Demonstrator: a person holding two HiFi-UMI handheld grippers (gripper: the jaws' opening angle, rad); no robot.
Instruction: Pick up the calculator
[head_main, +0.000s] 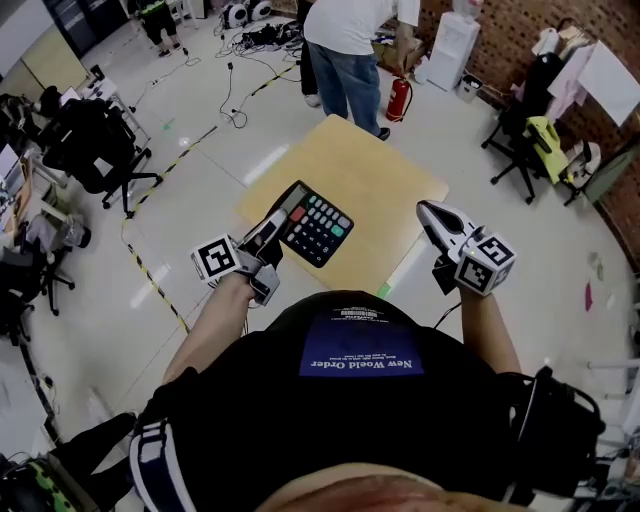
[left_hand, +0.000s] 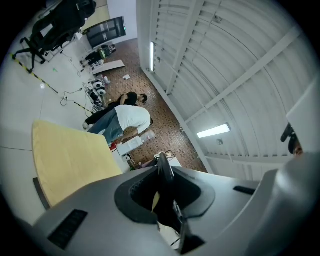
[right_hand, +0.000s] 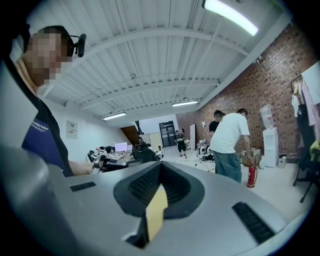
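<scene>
light wood table (head_main: 385, 175) below me, person in white shirt and jeans (head_main: 345, 40) beyond it, red fire extinguisher (head_main: 399, 98), black office chair (head_main: 95, 150) at left

Reads "New World Order" in white on the blue patch (head_main: 360, 355) of the black shirt (head_main: 250, 420), upside down in the head view. Carries a strip of fine barcode-like print next to those words, too small to make out. Shows key marks on the calculator (head_main: 318, 228), too small to read. Shows illegible print on a wall sheet (right_hand: 71, 129) in the right gripper view.
</scene>
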